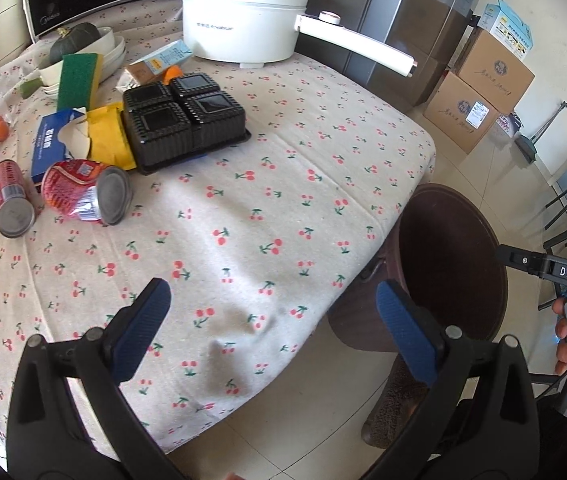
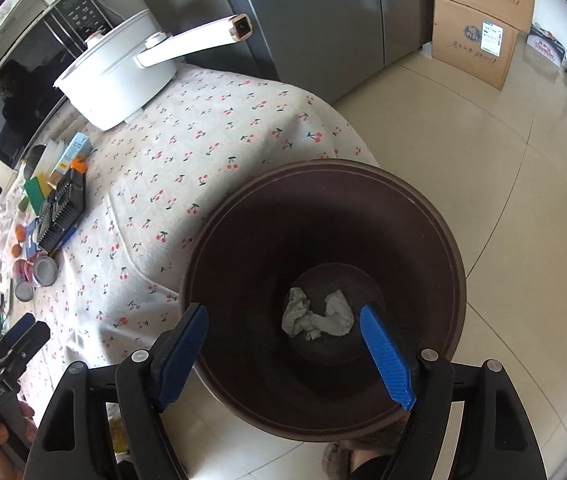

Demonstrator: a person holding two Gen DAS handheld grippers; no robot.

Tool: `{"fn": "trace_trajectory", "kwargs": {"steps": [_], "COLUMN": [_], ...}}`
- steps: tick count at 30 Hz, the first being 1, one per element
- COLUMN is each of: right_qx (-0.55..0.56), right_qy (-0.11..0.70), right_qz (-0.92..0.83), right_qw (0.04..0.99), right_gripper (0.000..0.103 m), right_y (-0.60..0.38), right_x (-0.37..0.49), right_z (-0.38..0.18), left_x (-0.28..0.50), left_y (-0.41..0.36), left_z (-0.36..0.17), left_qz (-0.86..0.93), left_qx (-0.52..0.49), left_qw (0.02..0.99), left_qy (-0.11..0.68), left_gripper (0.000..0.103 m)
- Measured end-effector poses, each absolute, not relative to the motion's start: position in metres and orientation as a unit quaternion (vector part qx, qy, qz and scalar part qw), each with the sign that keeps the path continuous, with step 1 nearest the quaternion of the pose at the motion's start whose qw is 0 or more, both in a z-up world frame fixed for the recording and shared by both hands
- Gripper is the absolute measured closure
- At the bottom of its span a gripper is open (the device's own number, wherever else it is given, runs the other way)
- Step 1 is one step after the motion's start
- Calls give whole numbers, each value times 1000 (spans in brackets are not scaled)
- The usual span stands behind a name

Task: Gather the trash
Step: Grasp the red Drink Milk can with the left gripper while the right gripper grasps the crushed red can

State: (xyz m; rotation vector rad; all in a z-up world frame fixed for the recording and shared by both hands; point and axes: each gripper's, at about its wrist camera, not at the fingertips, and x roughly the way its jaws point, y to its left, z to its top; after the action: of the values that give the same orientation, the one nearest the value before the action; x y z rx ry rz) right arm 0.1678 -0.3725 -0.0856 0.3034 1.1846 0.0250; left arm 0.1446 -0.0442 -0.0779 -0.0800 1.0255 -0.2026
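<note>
The right claw [image 2: 283,340] hangs with its jaws spread and nothing between them, straight above the brown bin [image 2: 435,216], where crumpled white paper [image 2: 317,314] lies on the bottom; the left claw [image 1: 273,320] stands wide and empty over the near edge of the table [image 1: 283,184]. The trash left to collect sits at the far left of the table: a crushed red can [image 1: 83,192] and a second red can [image 1: 9,200] on their sides, a black plastic tray [image 1: 183,120], and a blue tissue box [image 1: 49,144] with yellow wrapping [image 1: 109,136] beside it. The cans look light, thin and smooth, likely to roll or slip, so a pinch across the middle of the body should hold best; the tray seems stiff but springy, best taken by its rim. The cherry-print cloth is soft and rumpled, so things may drag on it. Farther off stand a white pot [image 1: 243,20], cardboard boxes [image 1: 479,92] and a tiled floor [image 2: 503,160].
</note>
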Motion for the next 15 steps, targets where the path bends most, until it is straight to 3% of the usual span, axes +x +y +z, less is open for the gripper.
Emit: {"fn": "trace_trajectory", "kwargs": {"steps": [15], "right_qx": [106], "right_qy": [544], "right_qz": [60], "right_qw": [830], "right_gripper": [19], "right_y": [-285], "right_x": [186], "right_z": [-64], "left_x": [125], "left_y": [49], "left_z": [-72], "left_qz": [-18], "left_qx": [-61], "left_qw": [869], "left_qy": [491], "left_gripper": [1]}}
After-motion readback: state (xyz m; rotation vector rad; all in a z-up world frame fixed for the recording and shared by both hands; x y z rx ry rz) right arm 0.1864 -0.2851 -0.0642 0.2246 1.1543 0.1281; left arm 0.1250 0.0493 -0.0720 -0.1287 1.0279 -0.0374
